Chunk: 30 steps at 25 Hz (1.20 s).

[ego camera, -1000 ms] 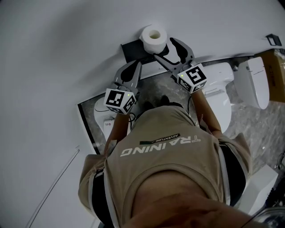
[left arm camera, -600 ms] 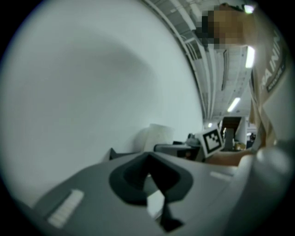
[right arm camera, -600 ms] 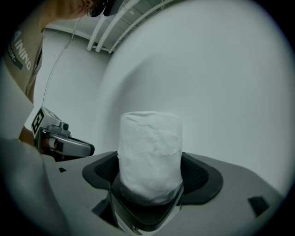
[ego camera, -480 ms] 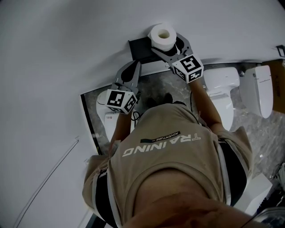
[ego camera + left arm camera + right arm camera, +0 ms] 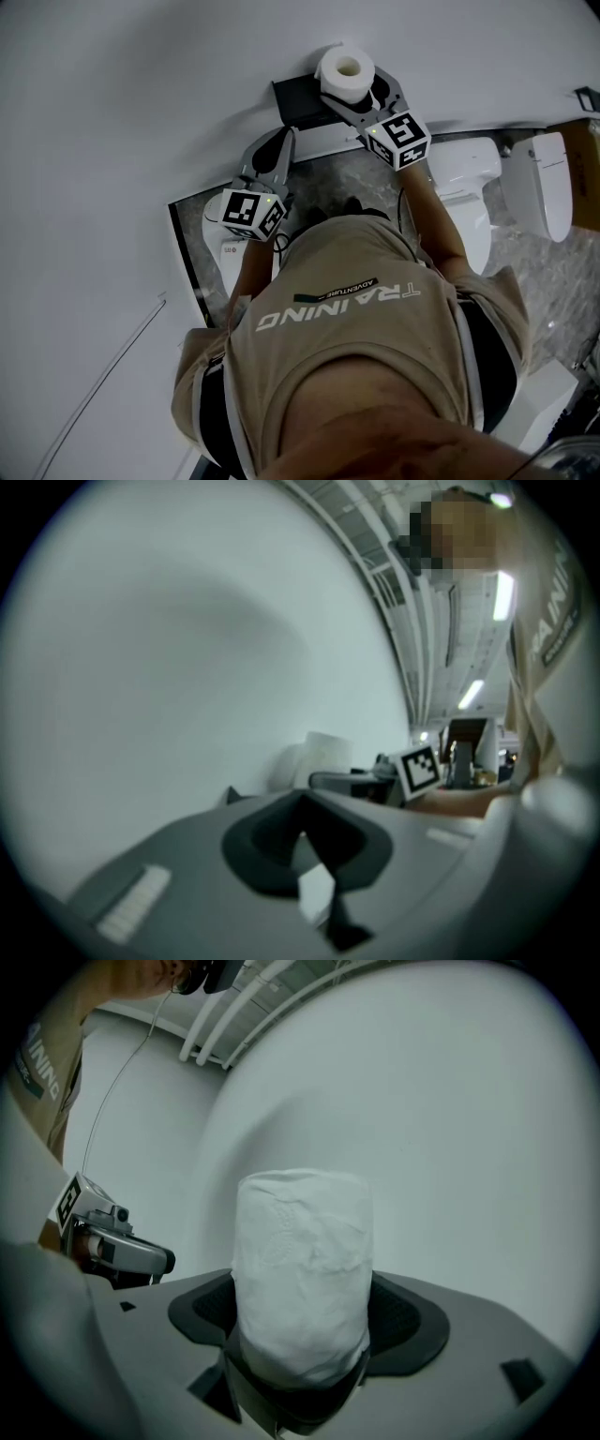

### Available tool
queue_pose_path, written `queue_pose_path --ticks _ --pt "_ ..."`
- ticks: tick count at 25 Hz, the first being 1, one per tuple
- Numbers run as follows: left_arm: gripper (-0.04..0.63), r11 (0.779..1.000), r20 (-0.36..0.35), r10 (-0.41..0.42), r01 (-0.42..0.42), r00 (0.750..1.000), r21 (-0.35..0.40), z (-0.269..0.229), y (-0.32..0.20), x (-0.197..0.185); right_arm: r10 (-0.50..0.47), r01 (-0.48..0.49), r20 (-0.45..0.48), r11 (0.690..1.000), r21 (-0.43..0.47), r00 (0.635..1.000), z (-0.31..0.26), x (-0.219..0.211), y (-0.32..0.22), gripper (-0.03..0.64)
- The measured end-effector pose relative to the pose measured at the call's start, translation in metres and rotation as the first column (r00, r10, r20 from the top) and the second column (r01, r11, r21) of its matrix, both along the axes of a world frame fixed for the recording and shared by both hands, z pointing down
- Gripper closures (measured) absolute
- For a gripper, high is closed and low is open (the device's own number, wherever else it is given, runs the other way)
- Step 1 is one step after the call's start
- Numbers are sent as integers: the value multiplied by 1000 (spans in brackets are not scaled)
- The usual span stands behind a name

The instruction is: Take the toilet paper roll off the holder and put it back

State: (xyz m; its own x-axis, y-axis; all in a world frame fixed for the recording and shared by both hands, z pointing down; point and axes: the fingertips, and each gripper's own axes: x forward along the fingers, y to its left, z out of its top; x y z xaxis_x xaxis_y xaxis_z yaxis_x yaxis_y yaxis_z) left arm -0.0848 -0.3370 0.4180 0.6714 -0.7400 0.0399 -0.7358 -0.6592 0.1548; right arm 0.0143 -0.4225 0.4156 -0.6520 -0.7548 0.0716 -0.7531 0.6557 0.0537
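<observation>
Toilet paper roll (image 5: 345,71) upright on holder (image 5: 296,97), between right gripper (image 5: 356,92) jaws just opened wide, left gripper (image 5: 283,142) closed, empty, at roll's 7 o'clock

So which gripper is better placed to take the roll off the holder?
Right: the right gripper has just been opening its jaws, which flank the toilet paper roll; the left gripper is shut, empty, off to the side.

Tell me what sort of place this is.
Probably a bathroom, perhaps a mock-up: a glossy white toilet stands on the grey marbled floor, and a white toilet paper roll sits on a black wall-mounted holder.
</observation>
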Motion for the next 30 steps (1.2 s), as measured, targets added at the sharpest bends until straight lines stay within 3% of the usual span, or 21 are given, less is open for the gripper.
queue_pose_path --ticks 11,21,30 --pt "595 992 -23 123 -123 992 -6 20 21 12 79 -72 -46 989 131 996 -26 9 64 261" --pt "595 998 1 63 -63 998 28 6 70 30 -18 21 -22 991 129 1000 -25 22 148 261" --pt "595 1000 56 -19 20 998 -19 15 140 48 -101 99 22 992 78 995 -1 44 213 261"
